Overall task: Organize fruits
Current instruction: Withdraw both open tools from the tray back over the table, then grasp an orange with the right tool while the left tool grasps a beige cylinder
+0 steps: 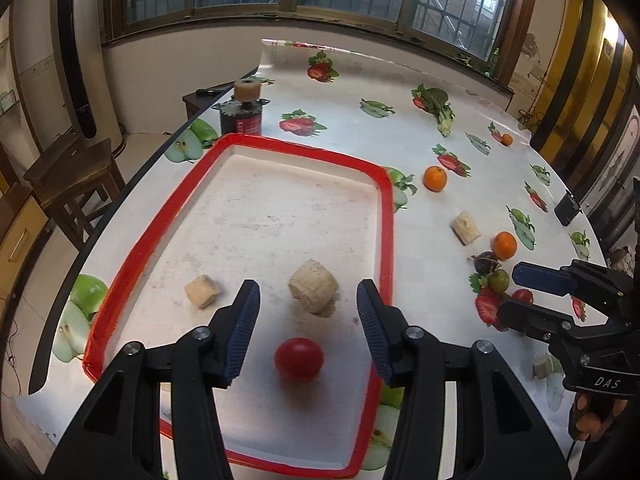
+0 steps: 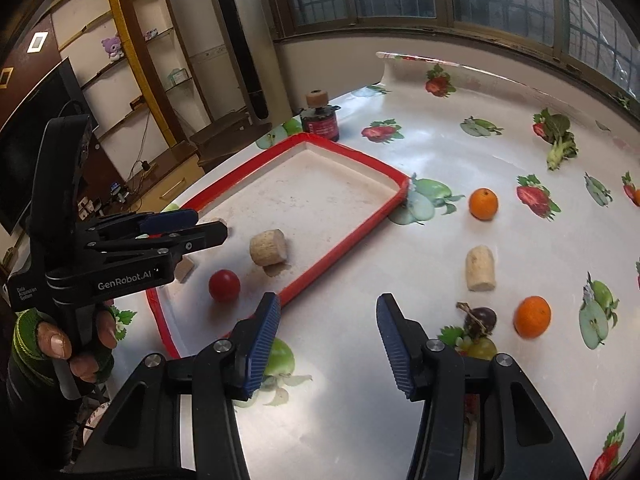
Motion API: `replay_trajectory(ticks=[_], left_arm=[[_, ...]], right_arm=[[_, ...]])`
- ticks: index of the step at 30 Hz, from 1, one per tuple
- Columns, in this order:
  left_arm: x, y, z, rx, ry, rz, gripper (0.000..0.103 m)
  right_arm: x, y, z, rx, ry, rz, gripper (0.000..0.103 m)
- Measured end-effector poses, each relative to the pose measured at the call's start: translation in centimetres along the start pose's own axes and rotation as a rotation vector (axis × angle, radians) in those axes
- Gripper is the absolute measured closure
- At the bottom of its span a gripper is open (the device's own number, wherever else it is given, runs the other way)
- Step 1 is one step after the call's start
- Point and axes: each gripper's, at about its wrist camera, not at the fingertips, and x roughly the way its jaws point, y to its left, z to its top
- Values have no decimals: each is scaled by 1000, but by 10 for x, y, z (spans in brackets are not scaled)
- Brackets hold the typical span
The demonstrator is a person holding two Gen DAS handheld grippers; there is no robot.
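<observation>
Both the left claw [image 1: 308,312] and right claw [image 2: 326,334] stood open and empty, so the right should have straddled the round orange mandarin [image 2: 532,317] squarely before closing gently for the red-rimmed white tray [image 2: 340,256].

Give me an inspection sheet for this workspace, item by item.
Surface: table under a fruit-print cloth.
Job's things: red-rimmed tray holds a red tomato and two beige chunks; outside it lie two oranges, another beige chunk, a dark fruit and a green fruit.
Clutter: dark jar, leafy greens.
Grippers: left gripper open over the tray, empty; right gripper open, empty.
Cables: some on the floor by the cabinet.
Surroundings: windows, tall fan, wooden stool, shelves.
</observation>
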Motion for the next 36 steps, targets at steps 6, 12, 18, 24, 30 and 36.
replay_trajectory(ticks=[6,12,18,24,30,36], left_arm=[[-2,-37,-2,52,2,-58,54],[-3,-68,-6,91,10,-103,54],[-3,-92,-9,126,18,-131,54],[0,-114,-11,153,31,-158,54],[3,-132,-11,178,36,-173,54],[9,-144,-5,187,45,-176,54]], right_arm=[[-22,-32,-19,76,-19,-41,51],[-48,-57,-39,121,-39,-91,51],[-69,-77,-57,160,-55,-127,51],[-82,-92,-73,194,-59,-157,51],[-93,-108,-86,227,-65,-180,51],[-97,-123,-93,255,-66,-197,51]])
